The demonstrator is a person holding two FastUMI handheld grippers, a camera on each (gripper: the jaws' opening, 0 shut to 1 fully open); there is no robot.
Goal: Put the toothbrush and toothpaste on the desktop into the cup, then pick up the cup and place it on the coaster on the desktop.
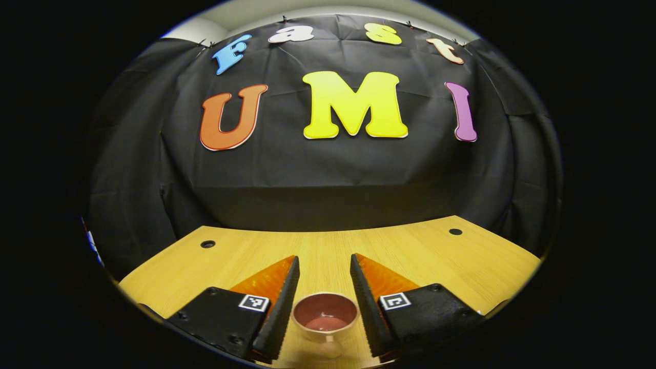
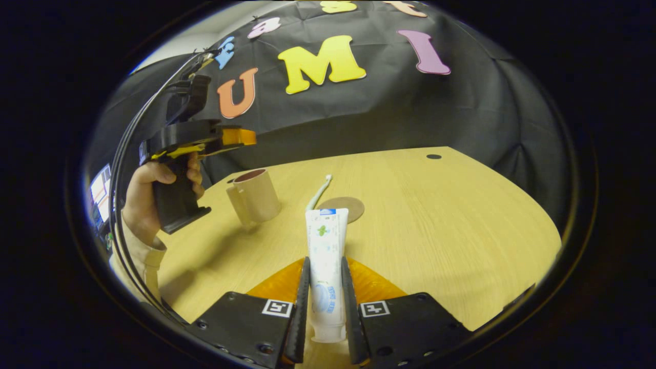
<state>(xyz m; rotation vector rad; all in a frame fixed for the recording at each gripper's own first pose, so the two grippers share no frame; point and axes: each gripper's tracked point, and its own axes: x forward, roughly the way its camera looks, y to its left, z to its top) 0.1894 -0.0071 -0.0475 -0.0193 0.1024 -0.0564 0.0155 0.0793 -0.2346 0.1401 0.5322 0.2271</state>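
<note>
A white toothpaste tube (image 2: 326, 241) stands up between the fingers of my right gripper (image 2: 325, 260), which is shut on it above the wooden desktop (image 2: 435, 230). Beyond the tube a pale toothbrush (image 2: 319, 190) lies on the desktop, its near end beside a round brown coaster (image 2: 346, 206). A beige cup (image 2: 254, 197) with a handle stands upright to the left. My left gripper (image 2: 237, 136), held by a hand (image 2: 154, 189), hovers above and left of the cup. In the left gripper view the cup (image 1: 325, 315) sits below the open left gripper (image 1: 325, 258), and its reddish inside holds nothing.
Small dark holes (image 1: 207, 244) (image 1: 455, 231) mark the desktop's far corners, one also in the right gripper view (image 2: 433, 156). Black cloth walls close the booth behind and to the sides. A lit screen (image 2: 100, 192) glows at the far left past the person's sleeve (image 2: 148, 256).
</note>
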